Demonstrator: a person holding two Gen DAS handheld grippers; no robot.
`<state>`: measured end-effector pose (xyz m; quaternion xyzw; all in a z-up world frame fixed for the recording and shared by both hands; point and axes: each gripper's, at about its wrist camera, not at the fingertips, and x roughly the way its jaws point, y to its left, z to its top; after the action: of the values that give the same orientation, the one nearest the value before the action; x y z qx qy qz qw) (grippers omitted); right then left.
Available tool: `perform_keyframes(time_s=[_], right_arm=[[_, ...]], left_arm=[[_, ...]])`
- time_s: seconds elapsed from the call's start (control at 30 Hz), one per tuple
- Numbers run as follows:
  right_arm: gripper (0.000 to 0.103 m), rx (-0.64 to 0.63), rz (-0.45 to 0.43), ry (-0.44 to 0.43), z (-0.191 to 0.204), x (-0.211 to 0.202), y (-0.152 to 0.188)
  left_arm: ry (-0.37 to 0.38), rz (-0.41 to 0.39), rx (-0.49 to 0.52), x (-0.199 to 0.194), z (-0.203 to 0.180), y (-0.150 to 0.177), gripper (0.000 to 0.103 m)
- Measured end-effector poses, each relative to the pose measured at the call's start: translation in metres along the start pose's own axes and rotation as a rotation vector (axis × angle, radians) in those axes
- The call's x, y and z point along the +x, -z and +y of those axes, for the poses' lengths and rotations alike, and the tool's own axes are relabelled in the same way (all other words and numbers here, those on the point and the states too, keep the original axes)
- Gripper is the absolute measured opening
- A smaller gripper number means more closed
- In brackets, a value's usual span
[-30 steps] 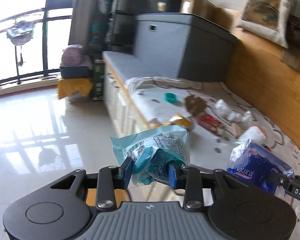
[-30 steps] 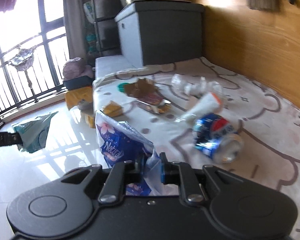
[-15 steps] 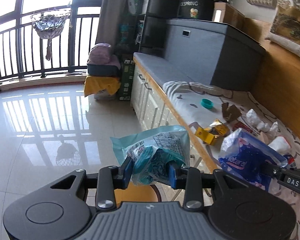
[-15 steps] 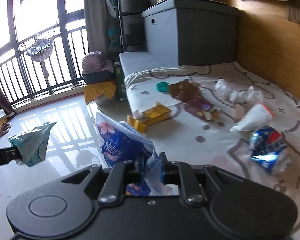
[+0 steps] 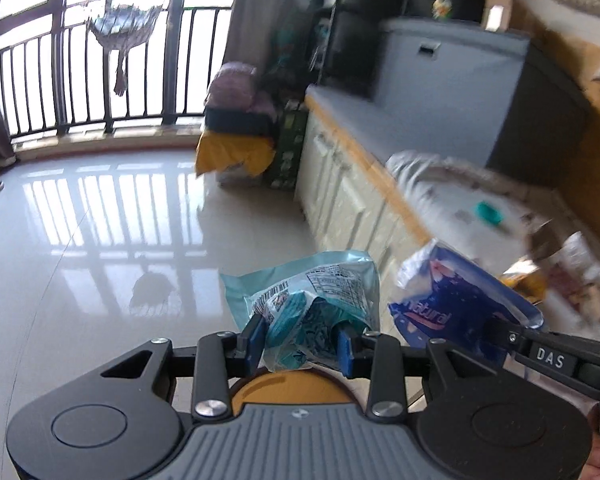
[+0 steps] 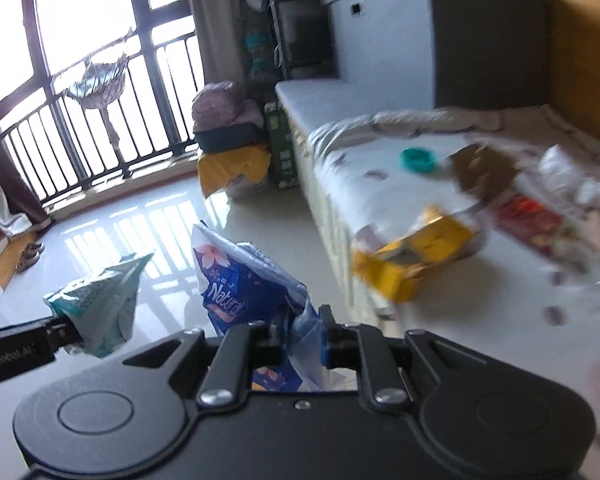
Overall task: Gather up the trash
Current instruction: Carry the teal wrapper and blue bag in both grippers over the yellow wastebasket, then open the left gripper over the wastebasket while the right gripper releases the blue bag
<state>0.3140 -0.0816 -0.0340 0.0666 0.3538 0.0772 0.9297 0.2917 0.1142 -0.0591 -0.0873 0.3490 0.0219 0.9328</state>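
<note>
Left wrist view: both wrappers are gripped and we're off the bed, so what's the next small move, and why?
Probably lower the left gripper toward the round orange-brown object that shows just beneath it, possibly a bin. Its jaws are shut on the teal wrapper; the right gripper holds the blue Natural bag beside it. Both hang over the floor, with nothing let go yet.

teal wrapper (image 5: 316, 300): crumpled, clamped aloft | blue "Natural" bag (image 6: 240, 292): crumpled (beside it)

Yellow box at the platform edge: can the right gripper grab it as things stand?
Probably not. The right gripper is shut on the blue Natural wrapper, so its jaws are full. The yellow box lies unobstructed on the white sheet, but off to the right.
</note>
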Motion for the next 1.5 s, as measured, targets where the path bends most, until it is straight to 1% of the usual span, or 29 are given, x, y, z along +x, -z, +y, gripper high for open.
perform_keyframes(time_s=[0.13, 0.27, 0.33, 0.47, 0.57, 0.63, 0.73, 0.9, 1.0, 1.13, 1.23, 1.3, 1.4, 1.5], right_arm=[[0.015, -0.001, 0.074, -0.013, 0.012, 0.053, 0.021], [0.015, 0.016, 0.167, 0.002, 0.012, 0.103, 0.049], [0.015, 0.023, 0.209, 0.015, 0.009, 0.124, 0.064], [0.015, 0.066, 0.290, 0.034, -0.005, 0.155, 0.093], [0.015, 0.068, 0.353, 0.040, -0.011, 0.174, 0.113], [0.015, 0.051, 0.383, 0.051, -0.013, 0.184, 0.122], [0.015, 0.066, 0.420, 0.053, -0.021, 0.196, 0.129], [0.015, 0.056, 0.439, 0.061, -0.022, 0.210, 0.131], [0.015, 0.056, 0.419, 0.058, -0.022, 0.216, 0.128], [0.016, 0.091, 0.422, -0.003, -0.017, 0.224, 0.126], [0.016, 0.104, 0.428, -0.037, -0.015, 0.226, 0.129], [0.016, 0.118, 0.434, -0.047, -0.016, 0.227, 0.128], [0.016, 0.117, 0.437, -0.058, -0.014, 0.228, 0.128], [0.016, 0.116, 0.446, -0.068, -0.012, 0.230, 0.130]], left_arm=[[-0.036, 0.092, -0.005, 0.047, 0.018, 0.022, 0.038], [-0.060, 0.174, -0.003, 0.089, 0.029, 0.046, 0.038], [-0.059, 0.211, -0.006, 0.108, 0.033, 0.056, 0.038], [-0.056, 0.279, -0.004, 0.141, 0.034, 0.083, 0.038], [-0.053, 0.325, 0.007, 0.159, 0.031, 0.103, 0.038], [-0.056, 0.351, 0.011, 0.169, 0.030, 0.114, 0.038], [-0.059, 0.378, 0.006, 0.181, 0.029, 0.125, 0.038], [-0.078, 0.407, -0.012, 0.206, 0.030, 0.132, 0.038], [-0.092, 0.407, -0.012, 0.218, 0.027, 0.130, 0.038], [-0.091, 0.409, -0.021, 0.225, 0.028, 0.128, 0.038], [-0.076, 0.419, -0.019, 0.227, 0.027, 0.129, 0.039], [-0.049, 0.421, -0.031, 0.227, 0.027, 0.129, 0.039], [-0.022, 0.426, -0.022, 0.226, 0.025, 0.130, 0.040], [-0.022, 0.433, -0.015, 0.224, 0.023, 0.134, 0.042]])
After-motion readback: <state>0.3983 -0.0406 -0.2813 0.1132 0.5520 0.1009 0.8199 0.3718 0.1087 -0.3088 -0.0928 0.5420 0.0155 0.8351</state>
